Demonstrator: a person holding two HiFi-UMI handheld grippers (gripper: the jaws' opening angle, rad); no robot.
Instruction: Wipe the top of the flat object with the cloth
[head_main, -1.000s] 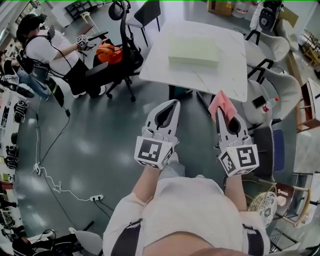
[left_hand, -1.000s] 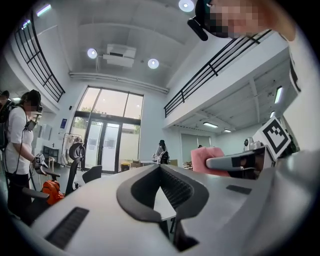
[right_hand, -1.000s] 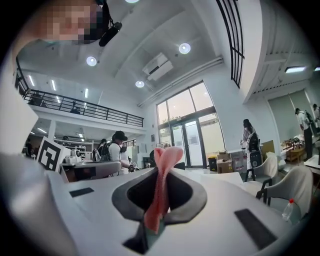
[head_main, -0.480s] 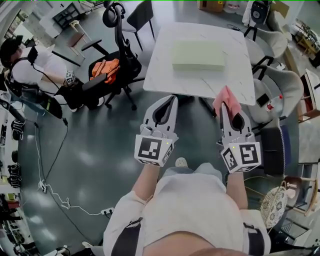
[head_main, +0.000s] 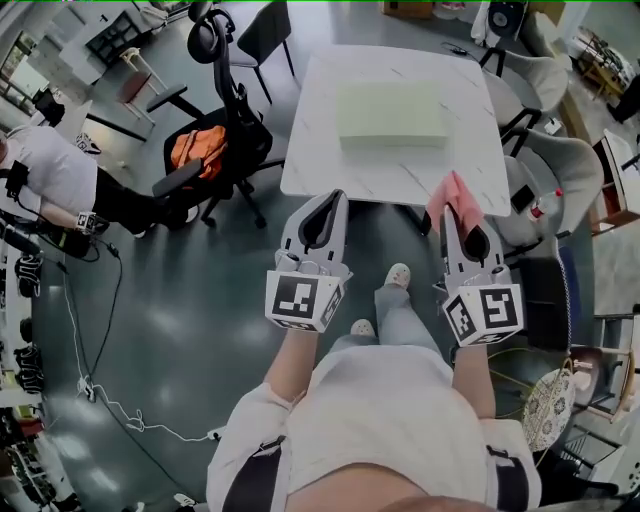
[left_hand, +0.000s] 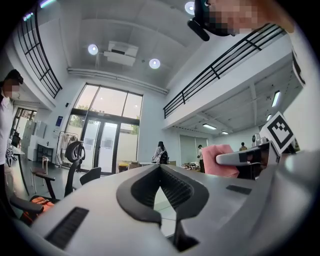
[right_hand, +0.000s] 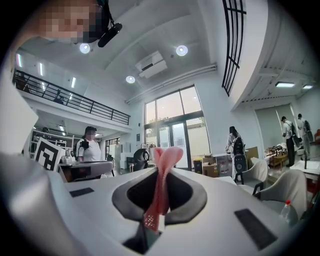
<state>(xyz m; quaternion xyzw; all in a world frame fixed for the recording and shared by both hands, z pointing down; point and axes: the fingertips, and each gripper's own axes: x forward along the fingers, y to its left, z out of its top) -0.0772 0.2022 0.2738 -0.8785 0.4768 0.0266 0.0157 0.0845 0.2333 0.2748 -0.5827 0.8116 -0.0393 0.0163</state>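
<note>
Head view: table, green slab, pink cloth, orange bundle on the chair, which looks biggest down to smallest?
Largest to smallest: table, green slab, then cloth and orange bundle, which look alike; the cloth is nearer the camera, so unranked.

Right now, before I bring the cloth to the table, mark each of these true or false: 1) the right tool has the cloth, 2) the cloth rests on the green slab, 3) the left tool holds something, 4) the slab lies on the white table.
1) True. The right tool is shut on the pink cloth, which sticks up past its tips.
2) False. The cloth is in the right tool, short of the table edge; nothing lies on top of the pale green slab.
3) False. The left tool is shut with nothing between its jaws.
4) True. The slab lies flat on the white table, toward its far side.
</note>
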